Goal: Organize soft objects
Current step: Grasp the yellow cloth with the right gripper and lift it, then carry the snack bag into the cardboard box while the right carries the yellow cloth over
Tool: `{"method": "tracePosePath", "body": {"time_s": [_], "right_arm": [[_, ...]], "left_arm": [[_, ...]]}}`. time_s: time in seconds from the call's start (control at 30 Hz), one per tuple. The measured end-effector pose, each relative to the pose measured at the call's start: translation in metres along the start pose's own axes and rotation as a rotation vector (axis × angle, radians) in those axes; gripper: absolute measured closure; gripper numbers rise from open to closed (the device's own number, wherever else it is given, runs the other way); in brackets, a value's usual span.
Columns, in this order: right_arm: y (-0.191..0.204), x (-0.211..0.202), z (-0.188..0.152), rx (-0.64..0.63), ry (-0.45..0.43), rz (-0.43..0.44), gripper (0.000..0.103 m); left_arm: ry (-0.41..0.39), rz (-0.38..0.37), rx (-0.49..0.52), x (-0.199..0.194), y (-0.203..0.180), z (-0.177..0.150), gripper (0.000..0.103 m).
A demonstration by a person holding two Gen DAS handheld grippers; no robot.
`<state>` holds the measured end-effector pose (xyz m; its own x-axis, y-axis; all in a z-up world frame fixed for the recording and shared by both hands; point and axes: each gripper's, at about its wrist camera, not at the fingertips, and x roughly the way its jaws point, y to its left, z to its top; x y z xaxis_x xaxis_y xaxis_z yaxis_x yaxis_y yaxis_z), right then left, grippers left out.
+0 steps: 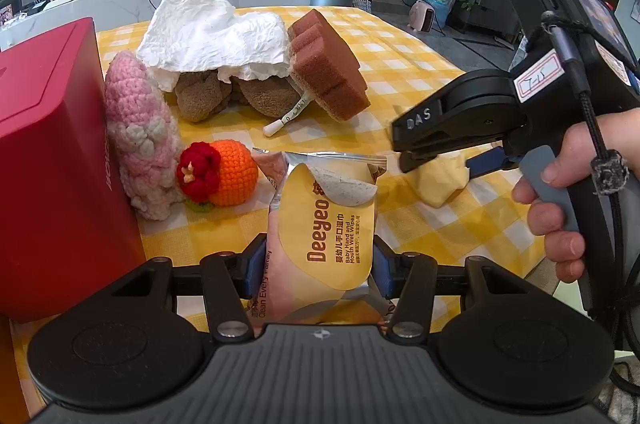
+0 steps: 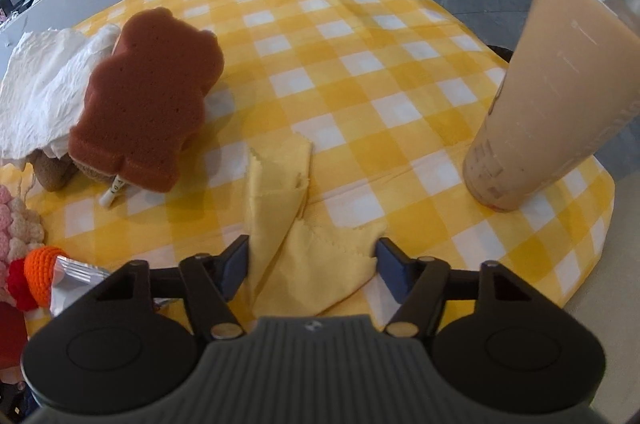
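Observation:
My left gripper (image 1: 320,266) is shut on a pink and yellow pack of wet wipes (image 1: 324,228), held just above the checked tablecloth (image 1: 400,43). My right gripper (image 2: 314,270) points down over a folded yellow cloth (image 2: 304,252). Its blue pads (image 2: 236,266) stand at the cloth's two edges and the cloth lies flat, unpinched. From the left wrist view the same yellow cloth (image 1: 440,183) lies under the right gripper (image 1: 436,165), which a hand holds. A brown bear-shaped sponge (image 2: 148,95) leans on a crumpled white paper towel (image 2: 44,83).
A red box (image 1: 52,151) stands at the left with a pink crochet piece (image 1: 140,135) and an orange crochet ball with a red flower (image 1: 224,175) beside it. Brown plush (image 1: 240,95) lies under the towel. A tall cup of beige drink (image 2: 552,95) stands at the right.

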<state>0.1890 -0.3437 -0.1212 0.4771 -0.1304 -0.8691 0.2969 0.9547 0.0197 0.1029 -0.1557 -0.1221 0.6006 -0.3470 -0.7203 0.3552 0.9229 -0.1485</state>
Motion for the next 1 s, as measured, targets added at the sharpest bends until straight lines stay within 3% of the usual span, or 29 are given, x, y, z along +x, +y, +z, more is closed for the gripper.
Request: {"method": "tracePosePath", "body": {"time_s": [0.13, 0.2, 0.37, 0.63, 1.0], "right_arm": [[-0.001, -0.005, -0.001, -0.002, -0.008, 0.015, 0.086], [-0.002, -0.006, -0.002, -0.005, 0.005, 0.030, 0.097], [-0.007, -0.014, -0.006, 0.019, 0.009, 0.040, 0.100], [-0.028, -0.061, -0.012, 0.122, -0.154, 0.097, 0.100], [-0.044, -0.079, -0.018, 0.179, -0.202, 0.145, 0.099]], "left_arm": [[-0.010, 0.004, 0.004, 0.000, -0.001, -0.001, 0.044], [-0.016, 0.007, 0.011, -0.001, -0.002, -0.002, 0.045], [-0.026, -0.008, -0.005, -0.006, -0.003, -0.002, 0.045], [-0.061, -0.009, 0.007, -0.015, -0.006, 0.001, 0.047], [-0.110, -0.042, 0.020, -0.032, -0.009, 0.006, 0.047]]}}
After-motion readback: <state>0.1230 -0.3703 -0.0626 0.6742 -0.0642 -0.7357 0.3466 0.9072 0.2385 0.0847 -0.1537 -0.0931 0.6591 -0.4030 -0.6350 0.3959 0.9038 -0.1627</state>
